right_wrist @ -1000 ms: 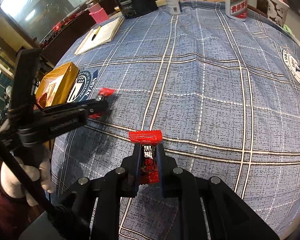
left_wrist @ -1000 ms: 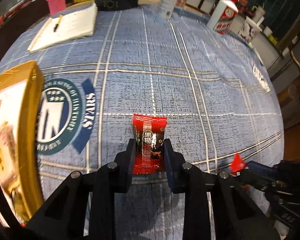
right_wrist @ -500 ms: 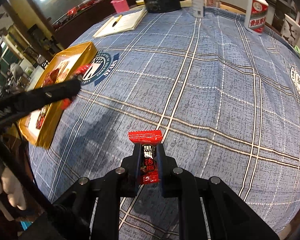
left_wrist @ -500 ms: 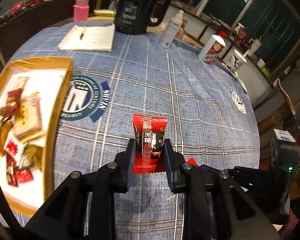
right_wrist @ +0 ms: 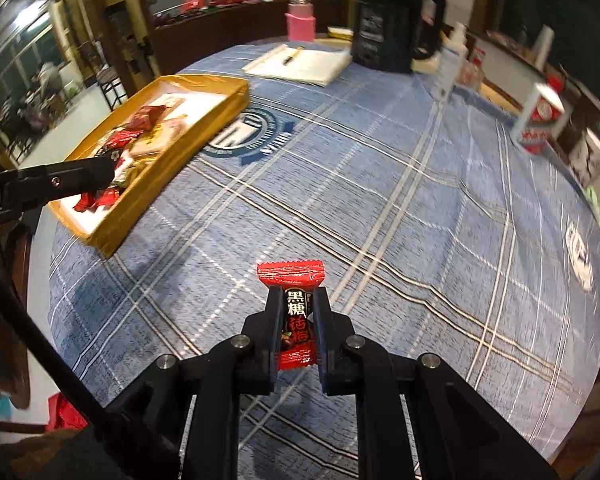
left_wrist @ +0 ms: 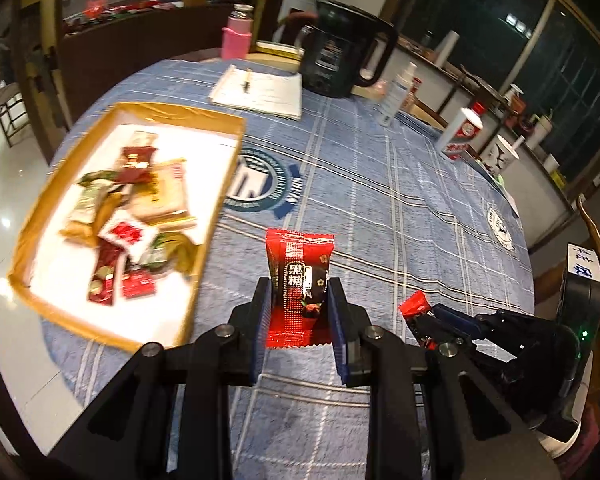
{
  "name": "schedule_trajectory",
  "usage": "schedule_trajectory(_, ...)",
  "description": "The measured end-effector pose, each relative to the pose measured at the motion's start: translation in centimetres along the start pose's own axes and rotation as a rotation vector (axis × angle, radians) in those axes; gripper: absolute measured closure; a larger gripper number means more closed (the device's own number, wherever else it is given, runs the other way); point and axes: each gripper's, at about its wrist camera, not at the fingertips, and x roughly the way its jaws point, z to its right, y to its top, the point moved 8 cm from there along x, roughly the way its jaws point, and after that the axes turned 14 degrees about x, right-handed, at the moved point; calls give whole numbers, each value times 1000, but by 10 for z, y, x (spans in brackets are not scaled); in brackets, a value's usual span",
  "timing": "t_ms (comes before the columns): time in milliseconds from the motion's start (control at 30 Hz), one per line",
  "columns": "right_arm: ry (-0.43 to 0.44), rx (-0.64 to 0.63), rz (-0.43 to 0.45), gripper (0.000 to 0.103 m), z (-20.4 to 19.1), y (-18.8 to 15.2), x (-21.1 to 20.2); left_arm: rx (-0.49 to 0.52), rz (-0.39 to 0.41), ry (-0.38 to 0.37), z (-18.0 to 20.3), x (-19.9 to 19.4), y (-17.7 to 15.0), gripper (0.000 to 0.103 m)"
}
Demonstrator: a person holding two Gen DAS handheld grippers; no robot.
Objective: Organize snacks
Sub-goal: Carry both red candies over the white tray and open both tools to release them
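My left gripper (left_wrist: 299, 292) is shut on a red and black snack packet (left_wrist: 299, 276), held upright above the blue checked tablecloth. My right gripper (right_wrist: 297, 300) is shut on a second red packet (right_wrist: 294, 312), also lifted off the table. A gold-rimmed tray (left_wrist: 216, 184) with several wrapped snacks (left_wrist: 128, 216) lies to the left. In the right wrist view the left gripper (right_wrist: 108, 172) hangs over the tray's near end (right_wrist: 188, 136). In the left wrist view the right gripper (left_wrist: 420, 312) sits low at the right with its packet's red tip showing.
At the table's far side stand a black kettle (left_wrist: 340, 56), an open notebook with a pen (left_wrist: 260, 92), a pink bottle (left_wrist: 238, 36), a white spray bottle (left_wrist: 396, 96) and a red and white box (left_wrist: 462, 132). Chairs stand beyond the table edge.
Both grippers have risen from the table with their packets. The left one has swung towards the tray, which now shows in full with its snacks.
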Motion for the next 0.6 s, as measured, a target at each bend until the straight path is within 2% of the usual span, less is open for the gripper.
schedule_trajectory(200, -7, -68, 19, 90, -27, 1, -3, -36, 20, 36, -28, -14, -6, 74)
schedule_trajectory(600, -48, -130, 1, 90, -89, 16, 16, -58, 15, 30, -88, -15, -14, 74)
